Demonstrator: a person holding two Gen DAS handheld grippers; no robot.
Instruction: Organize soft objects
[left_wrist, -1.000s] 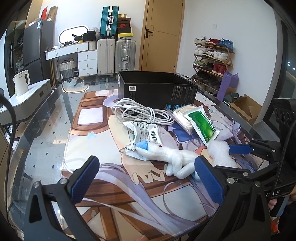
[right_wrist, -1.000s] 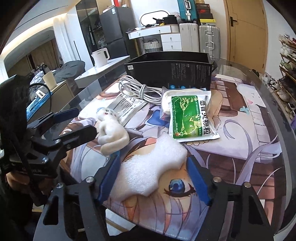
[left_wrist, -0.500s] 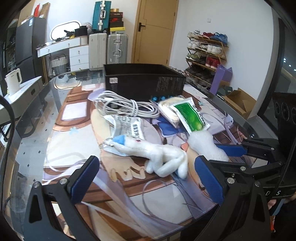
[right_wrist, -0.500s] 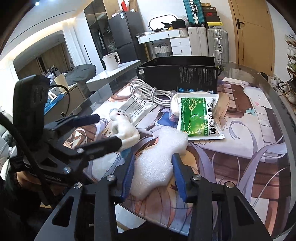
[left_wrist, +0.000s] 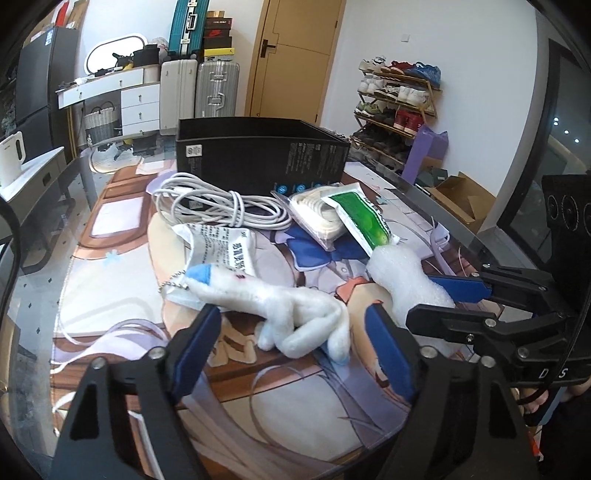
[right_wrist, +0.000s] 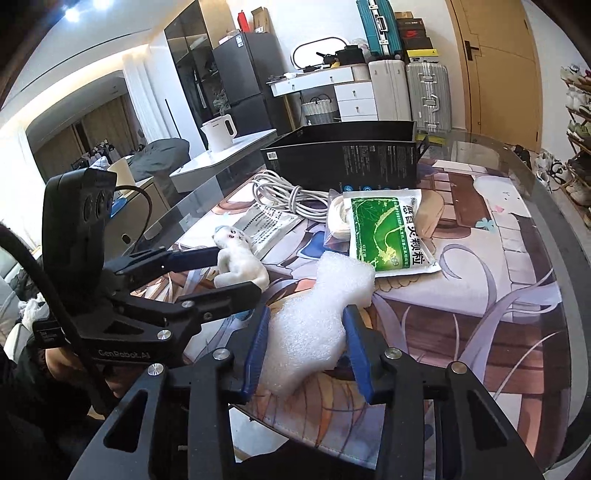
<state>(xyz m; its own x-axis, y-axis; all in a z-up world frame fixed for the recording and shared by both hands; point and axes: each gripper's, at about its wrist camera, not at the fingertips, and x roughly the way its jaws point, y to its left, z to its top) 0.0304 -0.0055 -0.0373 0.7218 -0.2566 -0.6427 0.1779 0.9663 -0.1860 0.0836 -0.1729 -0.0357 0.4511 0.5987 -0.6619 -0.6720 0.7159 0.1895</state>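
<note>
On the left, the left tool (left_wrist: 291, 341) is partly open, with its two blue pads on each side of the white plush toy (left_wrist: 284, 310). The pads are near the toy, but I cannot tell if they touch it. The toy lies on its side on the picture mat (left_wrist: 122, 258) that covers the glass tabletop (left_wrist: 44, 236). A small ball chain (left_wrist: 171, 283) hangs from its blue-tipped end. That end rests on a white printed packet (left_wrist: 221, 251).

Behind the packet is a coil of white cable (left_wrist: 218, 203), and behind that stands an open black box (left_wrist: 258, 155). Just right of the cable is a clear bag of white cord (left_wrist: 314, 214), with a green packet (left_wrist: 360, 219) lying partly on top of it.

Further right is the white foam piece (right_wrist: 317, 314). The right tool (right_wrist: 306, 341) is closed on it, with a blue pad pressed against each side, so the foam looks pinched in the middle. The far end of the foam touches the corner of the green packet. The foam and the plush toy lie near each other on the mat, with the two tools side by side
</note>
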